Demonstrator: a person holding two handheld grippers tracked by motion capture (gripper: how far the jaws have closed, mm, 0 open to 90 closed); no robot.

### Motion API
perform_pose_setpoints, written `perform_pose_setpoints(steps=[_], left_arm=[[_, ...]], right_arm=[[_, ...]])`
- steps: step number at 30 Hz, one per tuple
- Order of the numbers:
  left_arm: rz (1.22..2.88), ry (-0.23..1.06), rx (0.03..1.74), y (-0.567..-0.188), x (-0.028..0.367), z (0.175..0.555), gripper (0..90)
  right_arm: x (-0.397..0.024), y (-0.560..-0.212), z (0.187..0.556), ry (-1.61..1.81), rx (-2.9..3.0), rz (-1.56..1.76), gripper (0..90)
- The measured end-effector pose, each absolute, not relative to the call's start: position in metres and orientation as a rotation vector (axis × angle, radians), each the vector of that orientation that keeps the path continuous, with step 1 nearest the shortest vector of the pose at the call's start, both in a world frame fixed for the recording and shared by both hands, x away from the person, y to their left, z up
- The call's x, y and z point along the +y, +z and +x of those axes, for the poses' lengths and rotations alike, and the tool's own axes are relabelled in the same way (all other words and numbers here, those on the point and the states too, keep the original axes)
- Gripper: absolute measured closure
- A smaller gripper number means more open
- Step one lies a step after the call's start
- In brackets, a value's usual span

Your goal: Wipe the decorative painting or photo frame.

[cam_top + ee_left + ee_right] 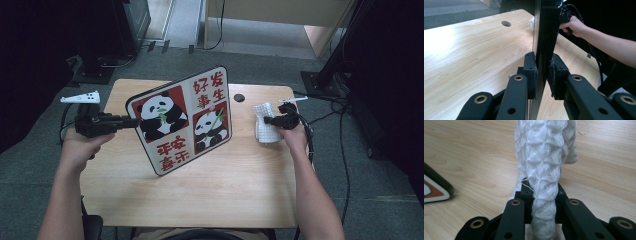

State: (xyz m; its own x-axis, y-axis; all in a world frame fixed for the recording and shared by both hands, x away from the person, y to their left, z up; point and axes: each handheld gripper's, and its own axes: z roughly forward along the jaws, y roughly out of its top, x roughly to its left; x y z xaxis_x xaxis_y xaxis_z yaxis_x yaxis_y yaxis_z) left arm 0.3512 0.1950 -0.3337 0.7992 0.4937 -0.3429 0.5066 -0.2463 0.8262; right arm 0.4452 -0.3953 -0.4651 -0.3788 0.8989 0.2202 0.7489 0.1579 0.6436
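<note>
Holding the panda board point(182, 120) by its left edge, the left gripper point(131, 122) has its fingers point(530, 72) squeezed tight on it. One corner of the board rests on the wooden counter point(240, 185) and it stands tilted. To the right, the right gripper point(266, 120) pinches the white cloth point(265, 127) between closed fingers, just above the counter.

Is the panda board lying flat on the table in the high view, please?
No, the panda board is tilted up on one edge, clamped at its left side by the left tongs above the table.
</note>
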Motion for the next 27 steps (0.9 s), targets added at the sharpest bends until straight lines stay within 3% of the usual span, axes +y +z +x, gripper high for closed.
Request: perform_pose_setpoints(steps=[17, 27], left_arm=[[1.890, -0.018, 0.760, -0.333, 0.195, 0.351, 78.1], [1.890, -0.025, 0.763, -0.333, 0.195, 0.351, 77.6]], right_arm=[[-0.396, -0.491, 0.454, 0.951, 2.193, 1.661, 76.4], [-0.398, -0.496, 0.454, 0.961, 2.177, 1.665, 71.3]])
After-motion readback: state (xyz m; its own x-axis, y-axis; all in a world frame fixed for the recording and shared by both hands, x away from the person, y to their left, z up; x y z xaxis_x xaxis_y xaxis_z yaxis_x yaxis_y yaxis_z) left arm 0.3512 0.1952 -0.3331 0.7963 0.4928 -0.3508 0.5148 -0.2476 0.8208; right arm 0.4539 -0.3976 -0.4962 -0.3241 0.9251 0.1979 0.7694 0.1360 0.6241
